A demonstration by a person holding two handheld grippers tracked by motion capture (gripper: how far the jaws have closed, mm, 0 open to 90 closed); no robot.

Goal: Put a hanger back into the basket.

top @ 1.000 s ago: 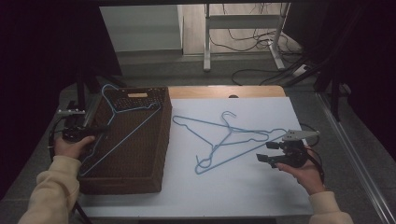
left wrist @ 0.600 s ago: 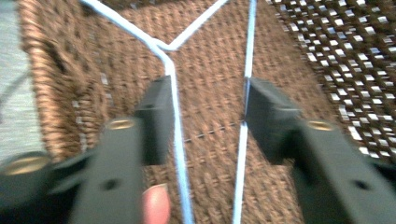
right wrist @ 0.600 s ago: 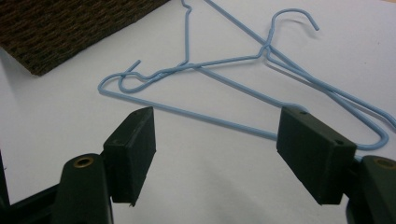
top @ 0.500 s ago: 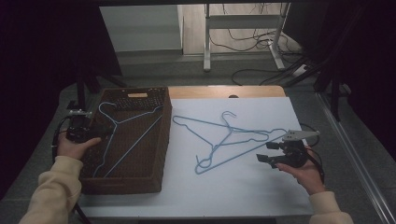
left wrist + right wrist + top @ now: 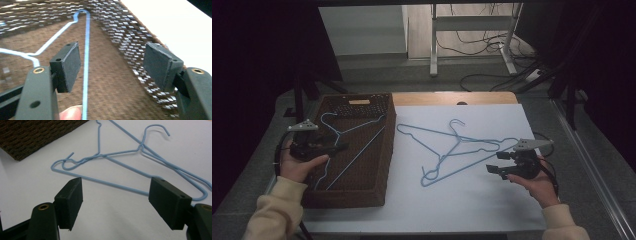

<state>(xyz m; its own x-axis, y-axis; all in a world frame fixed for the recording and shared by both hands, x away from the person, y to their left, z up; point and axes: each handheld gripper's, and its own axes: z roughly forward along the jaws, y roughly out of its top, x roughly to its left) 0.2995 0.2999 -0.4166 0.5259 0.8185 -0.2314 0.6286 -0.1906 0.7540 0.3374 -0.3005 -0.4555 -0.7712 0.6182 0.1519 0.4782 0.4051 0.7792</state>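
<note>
A blue wire hanger [image 5: 343, 150] lies inside the brown woven basket [image 5: 386, 150] at the table's left. My left gripper [image 5: 339, 146] hovers over the basket, and its jaws have just been opening. In the left gripper view it [image 5: 112, 60] stands open. The hanger's wire [image 5: 86, 50] runs between the pads close to the left one, and neither pad presses on it. Two more blue hangers [image 5: 457, 147] lie crossed on the white sheet. My right gripper [image 5: 492, 162] is open just right of them; the right gripper view has it [image 5: 116, 197] wide apart, facing those hangers [image 5: 140, 152].
The white sheet [image 5: 472, 200] covers the table right of the basket, whose corner [image 5: 37, 137] appears in the right gripper view. Behind the table are a metal stand [image 5: 434, 45] and cables [image 5: 492, 80] on the floor. A cable trails from each gripper.
The left gripper has opened and let go of the hanger, which now rests lower in the basket. The left hand has shifted slightly to the right. The right hand has kept still.
</note>
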